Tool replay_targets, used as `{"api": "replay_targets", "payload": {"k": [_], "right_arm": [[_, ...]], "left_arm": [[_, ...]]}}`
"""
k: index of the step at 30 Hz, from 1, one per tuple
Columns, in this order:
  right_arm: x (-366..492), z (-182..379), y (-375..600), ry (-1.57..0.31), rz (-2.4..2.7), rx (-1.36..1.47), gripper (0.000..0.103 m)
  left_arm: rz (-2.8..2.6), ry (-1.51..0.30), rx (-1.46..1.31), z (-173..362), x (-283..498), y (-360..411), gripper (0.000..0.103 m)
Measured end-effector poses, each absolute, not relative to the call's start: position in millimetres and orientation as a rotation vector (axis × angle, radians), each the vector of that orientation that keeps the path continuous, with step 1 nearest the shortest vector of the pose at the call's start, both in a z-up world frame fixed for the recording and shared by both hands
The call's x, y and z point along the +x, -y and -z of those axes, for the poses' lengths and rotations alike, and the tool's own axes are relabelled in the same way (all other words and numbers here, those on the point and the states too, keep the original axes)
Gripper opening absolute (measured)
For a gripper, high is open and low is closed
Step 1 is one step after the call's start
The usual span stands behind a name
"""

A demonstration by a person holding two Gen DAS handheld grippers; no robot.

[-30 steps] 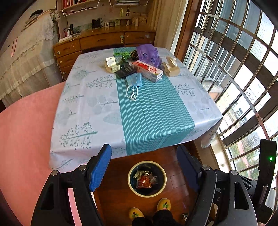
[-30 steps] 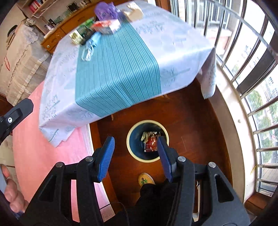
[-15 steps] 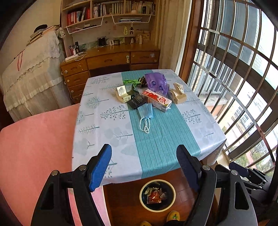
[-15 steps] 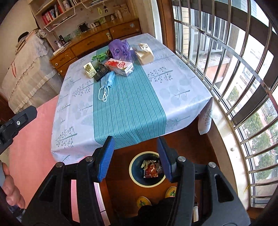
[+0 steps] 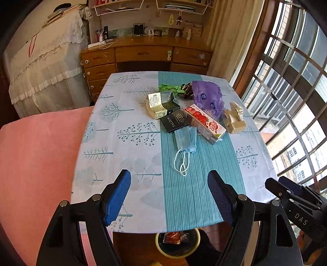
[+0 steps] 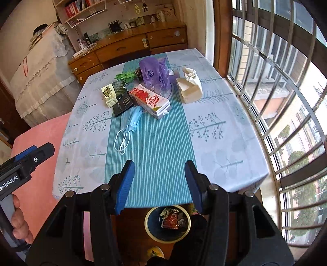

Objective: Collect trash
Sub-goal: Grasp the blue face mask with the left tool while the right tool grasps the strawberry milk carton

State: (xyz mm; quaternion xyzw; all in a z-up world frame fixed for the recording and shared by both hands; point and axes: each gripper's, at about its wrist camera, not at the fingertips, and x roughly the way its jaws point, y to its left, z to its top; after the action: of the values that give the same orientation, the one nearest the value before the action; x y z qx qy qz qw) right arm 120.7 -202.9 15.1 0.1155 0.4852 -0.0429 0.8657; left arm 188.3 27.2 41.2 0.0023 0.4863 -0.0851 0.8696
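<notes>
Both tools, left tool [image 5: 169,196] and right tool [image 6: 159,184], point steeply down over the tabletop's [image 5: 143,184] near edge, jaws apart and empty. Bare cloth separates them from the face mask [image 5: 185,141]. The bin [image 6: 167,222] apparently stands just below that edge.

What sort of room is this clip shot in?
Most likely a lived-in room at home: a wooden desk with drawers under bookshelves, a table with a cloth, and barred windows.
</notes>
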Motion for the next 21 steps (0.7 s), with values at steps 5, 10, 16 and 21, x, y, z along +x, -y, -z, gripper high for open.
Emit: {"api": "replay_targets", "payload": {"k": [5, 10, 16, 21], "right_arm": [[201, 9, 230, -1.078, -0.016, 0.171, 0.048], [265, 32, 251, -1.106, -0.136, 0.122, 0.048], [313, 65, 266, -1.154, -0.224, 0.113, 0.048], [334, 84, 272, -1.185, -0.271, 0.116, 0.048]], "left_arm": [[0.126, -1.124, -0.028, -1, 254, 12, 0.079], [0.067, -1.198, 0.01, 47, 311, 54, 0.079], [0.022, -1.312, 0.051, 115, 357, 91, 0.079], [-0.018, -1.371, 0.07, 155, 381, 106, 0.074]]}}
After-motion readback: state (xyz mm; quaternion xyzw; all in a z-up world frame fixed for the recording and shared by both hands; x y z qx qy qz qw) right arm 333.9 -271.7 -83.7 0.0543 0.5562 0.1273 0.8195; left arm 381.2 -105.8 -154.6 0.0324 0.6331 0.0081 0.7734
